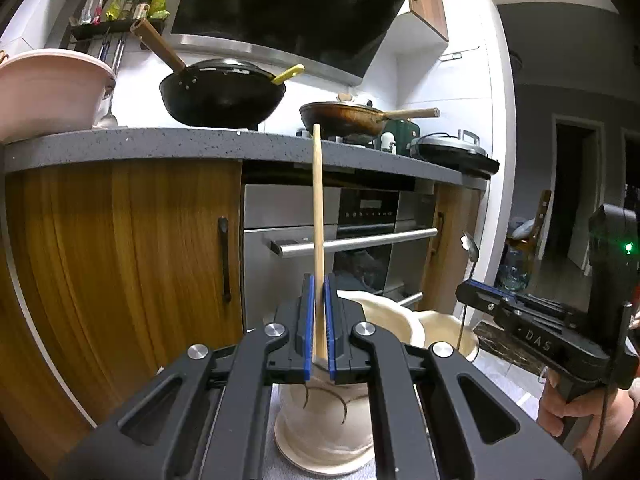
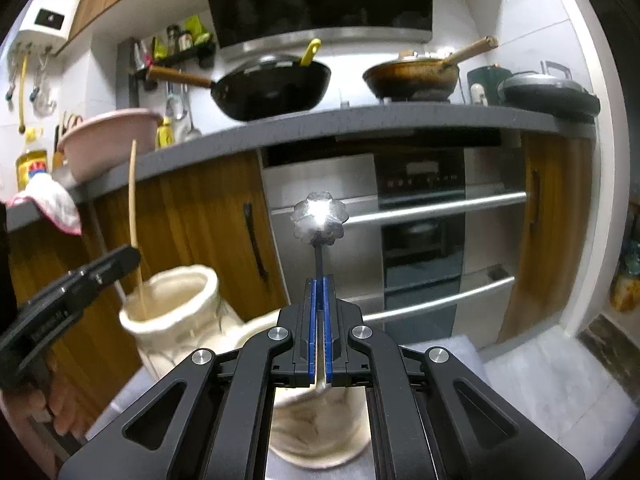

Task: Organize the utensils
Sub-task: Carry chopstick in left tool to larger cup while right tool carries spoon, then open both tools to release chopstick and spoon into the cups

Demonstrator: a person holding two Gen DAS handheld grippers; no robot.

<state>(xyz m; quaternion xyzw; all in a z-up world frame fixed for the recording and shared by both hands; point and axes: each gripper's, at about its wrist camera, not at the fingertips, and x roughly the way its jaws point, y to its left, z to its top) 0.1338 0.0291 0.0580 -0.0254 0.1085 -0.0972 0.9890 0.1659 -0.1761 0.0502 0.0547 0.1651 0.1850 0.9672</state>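
Left gripper (image 1: 319,320): its blue pads were closed on a wooden chopstick (image 1: 317,216), clamping the stick near its lower part.
Wooden chopstick: it stood nearly upright between the left pads, rising well above the fingertips; in the right wrist view its lower end dipped into the mouth of a cream holder (image 2: 176,300).
Cream holder below left fingers (image 1: 324,412): it sat directly under the pads, on a pale saucer-like base.
Right gripper (image 2: 320,316): its blue pads were pressed together on the thin dark stem of a metal utensil (image 2: 319,220).
Metal utensil: its flower-shaped shiny head stood above the right fingertips, stem vertical between the pads.
Second cream holder (image 2: 316,432): it lay directly beneath the right fingers, partly hidden by the gripper body.
Beyond both fingertips: oven (image 2: 424,216), with a grey countertop (image 2: 360,120) above carrying a black wok (image 2: 272,88).
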